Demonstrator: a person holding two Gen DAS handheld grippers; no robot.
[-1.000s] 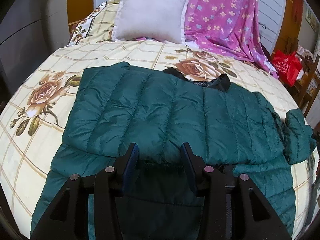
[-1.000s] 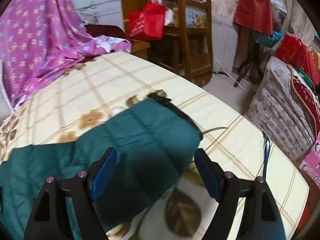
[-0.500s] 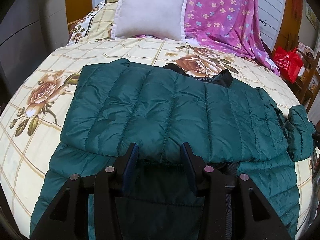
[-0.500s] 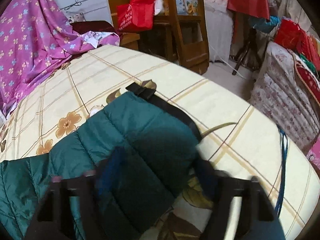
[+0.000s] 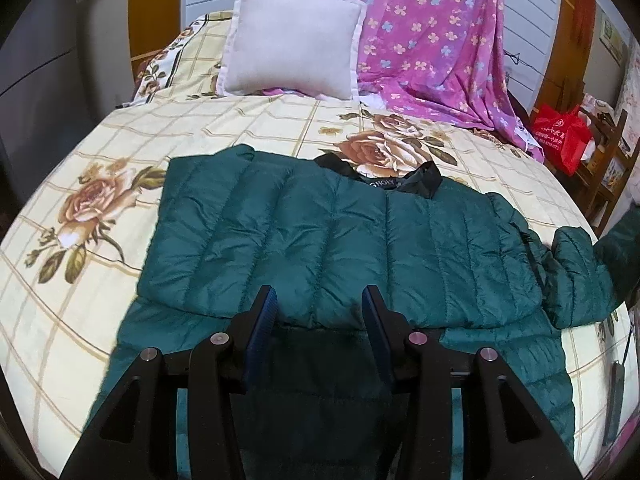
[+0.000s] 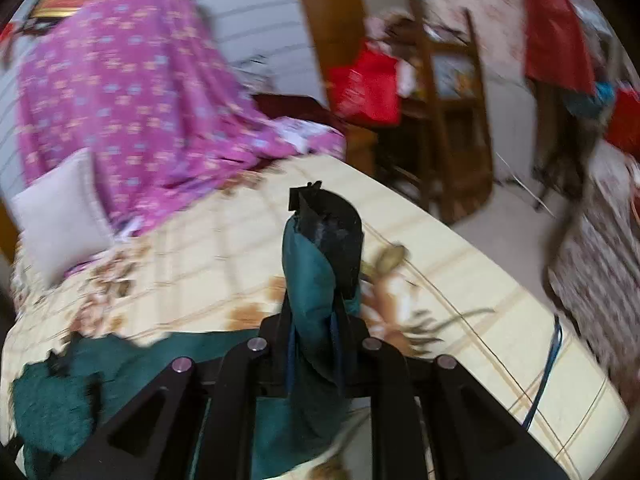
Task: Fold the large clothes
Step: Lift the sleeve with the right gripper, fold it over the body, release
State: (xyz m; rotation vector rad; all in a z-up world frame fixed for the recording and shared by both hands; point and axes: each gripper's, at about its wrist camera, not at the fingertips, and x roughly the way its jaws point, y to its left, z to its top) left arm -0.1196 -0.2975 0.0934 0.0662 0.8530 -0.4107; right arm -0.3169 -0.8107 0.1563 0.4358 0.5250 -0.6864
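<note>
The green puffer jacket [image 5: 336,248] lies flat on the bed [image 5: 100,152], across the flowered cream bedsheet. It is dark teal, quilted in long stitched channels, with a black collar [image 5: 416,178] turned toward the white pillow [image 5: 292,42] and the pink flowered blanket [image 5: 432,28]. One side is already folded over the body, so a second layer shows at the near edge. At the right side the fabric is bunched into a soft lump.

The left gripper [image 5: 318,312] is just above the near edge of the jacket. Its blue pads stand partly apart and nothing is pressed between them — the fabric is only below.

The right gripper [image 6: 314,354] has its jaws pressed together on the sleeve [image 6: 316,280]. The sleeve stands up from between the fingers, its black cuff [image 6: 332,216] at the top, raised above the sheet. This view is blurred. Behind the bed there is a red bag [image 6: 368,84] beside a wooden chair [image 6: 448,92].
</note>
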